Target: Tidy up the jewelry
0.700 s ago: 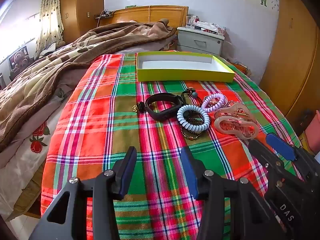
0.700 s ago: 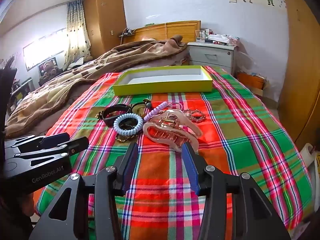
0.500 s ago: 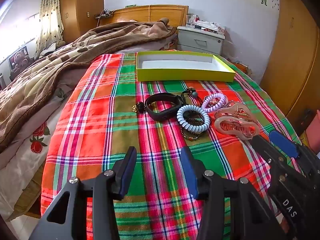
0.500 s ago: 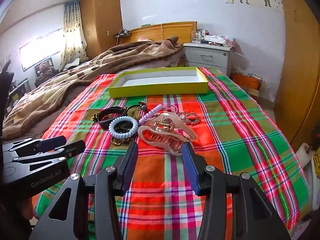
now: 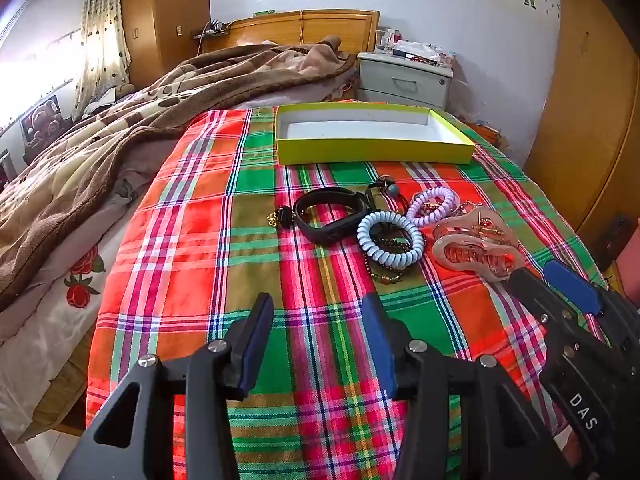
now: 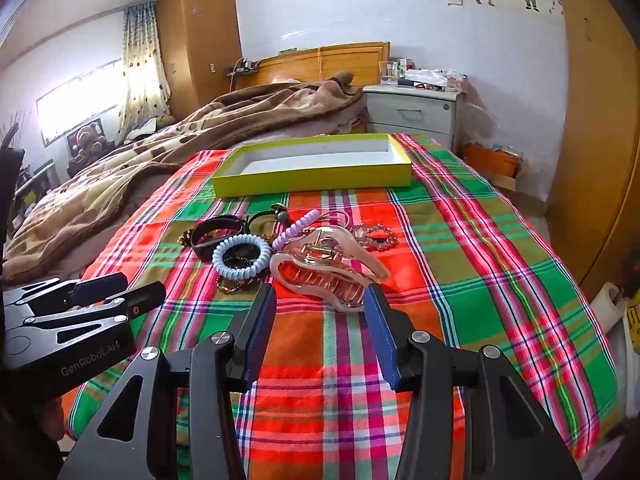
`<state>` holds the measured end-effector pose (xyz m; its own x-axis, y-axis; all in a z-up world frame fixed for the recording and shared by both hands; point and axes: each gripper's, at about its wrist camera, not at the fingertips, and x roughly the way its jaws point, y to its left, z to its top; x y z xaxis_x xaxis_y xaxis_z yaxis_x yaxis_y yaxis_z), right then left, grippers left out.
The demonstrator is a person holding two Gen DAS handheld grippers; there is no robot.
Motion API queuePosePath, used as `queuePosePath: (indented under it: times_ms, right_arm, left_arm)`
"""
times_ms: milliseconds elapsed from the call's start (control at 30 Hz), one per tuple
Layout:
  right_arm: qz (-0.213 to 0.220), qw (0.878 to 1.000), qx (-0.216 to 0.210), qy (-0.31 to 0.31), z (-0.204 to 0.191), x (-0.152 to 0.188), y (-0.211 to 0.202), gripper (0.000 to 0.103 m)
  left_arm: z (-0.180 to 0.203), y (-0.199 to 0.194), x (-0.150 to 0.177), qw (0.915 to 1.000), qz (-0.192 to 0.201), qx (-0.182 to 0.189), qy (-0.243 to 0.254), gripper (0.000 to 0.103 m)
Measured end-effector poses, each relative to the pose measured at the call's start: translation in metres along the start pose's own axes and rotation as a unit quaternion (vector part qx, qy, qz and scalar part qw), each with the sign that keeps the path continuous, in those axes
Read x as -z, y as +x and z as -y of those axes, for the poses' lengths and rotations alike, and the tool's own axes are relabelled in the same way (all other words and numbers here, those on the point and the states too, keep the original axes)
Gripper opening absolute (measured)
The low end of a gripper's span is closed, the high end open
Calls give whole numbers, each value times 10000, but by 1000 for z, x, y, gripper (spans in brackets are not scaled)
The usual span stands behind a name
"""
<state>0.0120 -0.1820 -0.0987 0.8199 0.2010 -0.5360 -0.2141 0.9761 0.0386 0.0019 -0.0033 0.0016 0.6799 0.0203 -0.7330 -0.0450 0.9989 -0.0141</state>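
Right wrist view: right gripper [image 6: 320, 300] gapes empty, tips just short of the pink hair claw [image 6: 328, 268]; coil ties and what may be bracelets crowd beside it. Yellow tray [image 6: 312, 180] lies beyond. Left gripper [image 5: 316, 312] spread, empty.

Counted on the plaid cloth [image 5: 192, 216]: one yellow-green tray [image 5: 372, 156], one pink hair clip [image 6: 328, 268], two coiled hair ties, one pale blue [image 5: 390, 240] and one lilac [image 5: 434, 204], one black band [image 5: 328, 218], one beaded bracelet [image 5: 386, 274], one crystal bracelet [image 6: 376, 236].
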Motion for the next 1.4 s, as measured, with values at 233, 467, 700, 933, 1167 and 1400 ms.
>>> queuePosePath:
  times_ms: [233,467,700,933,1167,1400]
  right_arm:
    - [-11,10000,9,-22,0,0,-2,47]
    - [-8,10000,13,-47,-2,1,-3,47]
    - [-13,10000,-5,-48,-1,-1,-2,47]
    - [-11,10000,-3,-43,-1,-1,-2,47]
    - [-22,10000,-16,-53,-1,1,-2,47]
    - [-20,10000,-5,-56,-1,0,-1,47]
  left_arm:
    - [-1,-2,1,10000,38,-25,-9,48]
    - [-2,-1,0,10000,25,-39,-16,48]
    - [-2,-1,0,10000,15,-50,-21,48]
    - [-4,-2,0,10000,6,-60,-31,48]
    - [-4,-2,0,10000,0,-65,-27,48]
    - [-3,-1,-1,10000,-10,-79,-28,48]
